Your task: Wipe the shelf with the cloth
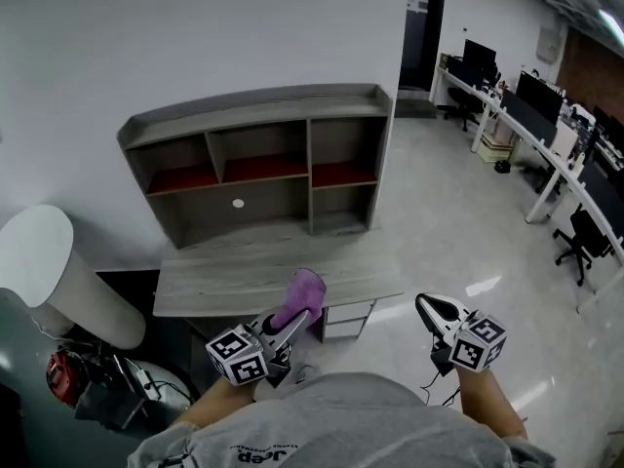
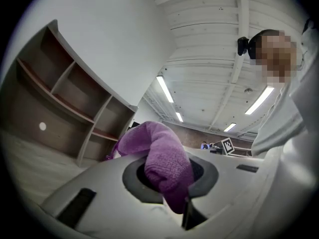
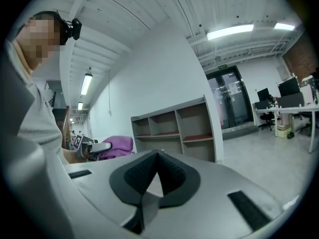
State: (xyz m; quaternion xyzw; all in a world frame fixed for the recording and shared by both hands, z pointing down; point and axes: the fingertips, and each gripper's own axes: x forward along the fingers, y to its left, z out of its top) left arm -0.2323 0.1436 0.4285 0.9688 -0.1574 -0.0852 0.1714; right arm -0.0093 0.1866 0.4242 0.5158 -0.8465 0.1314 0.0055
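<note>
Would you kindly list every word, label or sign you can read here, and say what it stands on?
"Jeep": printed on the person's grey shirt, seen upside down.
Green sign above the glass door: too small to read.
No other text can be read.
</note>
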